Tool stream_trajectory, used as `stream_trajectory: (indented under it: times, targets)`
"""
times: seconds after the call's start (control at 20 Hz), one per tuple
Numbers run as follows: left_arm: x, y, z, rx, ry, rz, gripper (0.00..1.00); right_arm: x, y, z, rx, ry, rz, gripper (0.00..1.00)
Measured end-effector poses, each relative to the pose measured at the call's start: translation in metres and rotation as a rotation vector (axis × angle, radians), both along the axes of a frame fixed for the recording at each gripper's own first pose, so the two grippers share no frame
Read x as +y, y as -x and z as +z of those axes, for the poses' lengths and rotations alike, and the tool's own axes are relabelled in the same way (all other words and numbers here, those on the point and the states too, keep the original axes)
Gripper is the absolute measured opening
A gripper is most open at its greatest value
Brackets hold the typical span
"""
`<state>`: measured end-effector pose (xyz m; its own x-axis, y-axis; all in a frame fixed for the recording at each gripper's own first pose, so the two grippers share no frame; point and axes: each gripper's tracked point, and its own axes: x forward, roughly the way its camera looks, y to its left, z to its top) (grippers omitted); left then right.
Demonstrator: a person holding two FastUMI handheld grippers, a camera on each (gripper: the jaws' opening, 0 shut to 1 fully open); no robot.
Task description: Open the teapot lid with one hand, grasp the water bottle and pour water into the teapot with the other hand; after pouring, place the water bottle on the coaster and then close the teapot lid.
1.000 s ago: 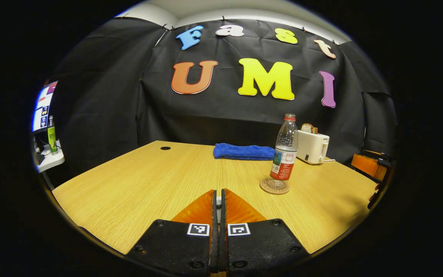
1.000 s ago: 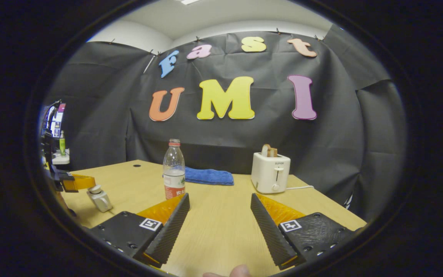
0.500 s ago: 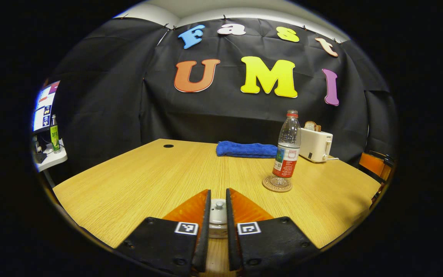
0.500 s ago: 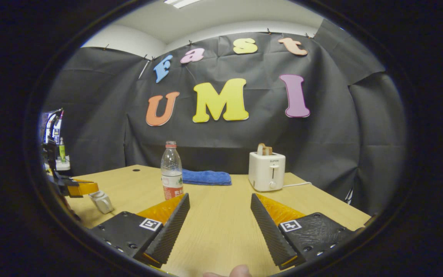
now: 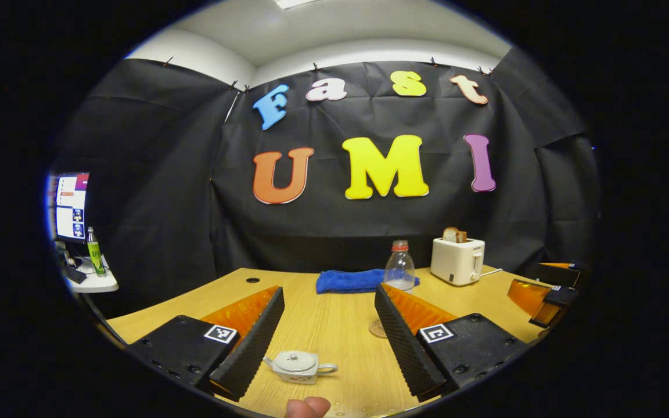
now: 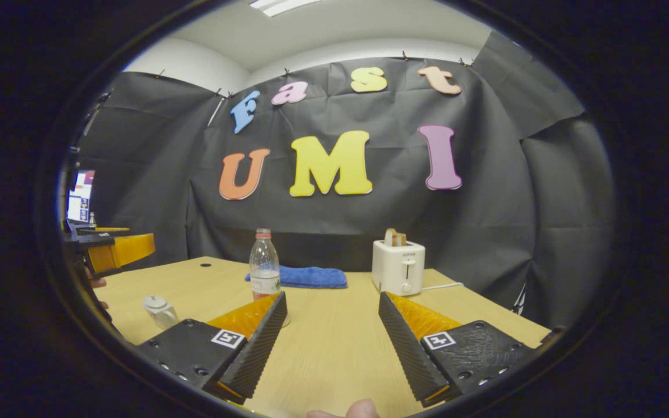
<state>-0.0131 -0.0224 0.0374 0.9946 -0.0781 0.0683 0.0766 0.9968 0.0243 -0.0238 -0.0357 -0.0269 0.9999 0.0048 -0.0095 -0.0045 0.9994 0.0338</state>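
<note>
The left gripper [image 5: 328, 342] is held up above the wooden table [image 5: 334, 331], and its two fingers are spread wide apart with nothing between them. A small white teapot [image 5: 298, 367] is seen on the table below, between the two fingers but not touched by them. Its lid [image 5: 295, 360] is on top of it. A fingertip [image 5: 306, 406] is seen at the bottom edge of the left gripper view.

The water bottle [image 5: 399, 270] is stood upright on a round coaster [image 5: 377, 328], partly hidden behind one finger. A folded blue towel [image 5: 346, 280] is laid just behind the bottle. A white toaster [image 5: 457, 260] with bread in it is placed farther back, near the black wall.

The right gripper [image 6: 331, 342] is also held wide open, with nothing between its fingers. In the right gripper view the teapot [image 6: 159, 310] is seen far to the left, and the bottle [image 6: 265, 271] is stood near the middle of the table. The left gripper [image 6: 115, 251] is seen raised at the left edge, well above the teapot.
</note>
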Motion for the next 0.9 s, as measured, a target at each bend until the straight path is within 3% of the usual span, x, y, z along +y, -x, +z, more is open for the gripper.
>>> stream_trajectory:
  times: [0.4, 0.9]
  targets:
    - [-0.034, 0.030, 0.003, -0.001, 0.043, -0.056, 0.97, 0.002, 0.037, 0.033, -0.081, 0.074, -0.083, 0.94]
    - [-0.019, 0.032, 0.008, -0.018, 0.044, -0.065, 0.97, 0.024, 0.039, 0.028, -0.048, 0.022, -0.071, 0.97]
